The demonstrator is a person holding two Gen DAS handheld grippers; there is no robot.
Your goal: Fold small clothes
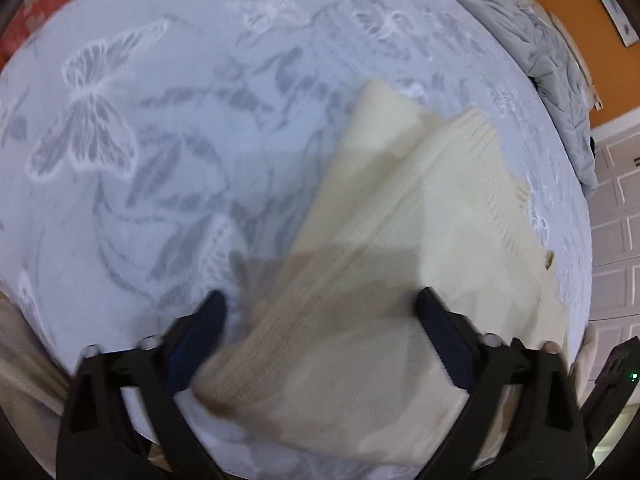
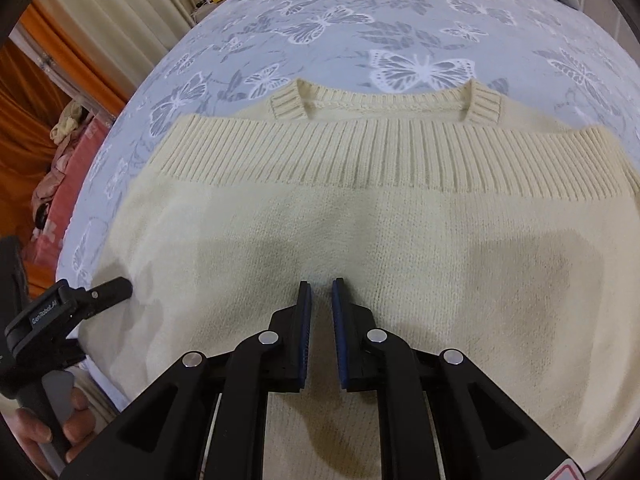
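Cream ribbed knit sweater [image 2: 360, 216], folded hem-to-collar on butterfly-print bed [image 2: 320, 20]. Left gripper [image 1: 320, 304] fingers spread wide, right gripper [image 2: 319, 284] fingers nearly closed (nothing held). A side edge is judged to need gripping next.

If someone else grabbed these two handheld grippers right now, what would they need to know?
Left gripper: jaws wide open over the left edge of the cream sweater, holding nothing.
Right gripper: jaws nearly closed above the sweater's middle; no cloth visibly pinched.
Sweater lies on the butterfly bedspread, ribbed hem folded up near the collar.
Done: one fold. Left: probably fold it smaller.
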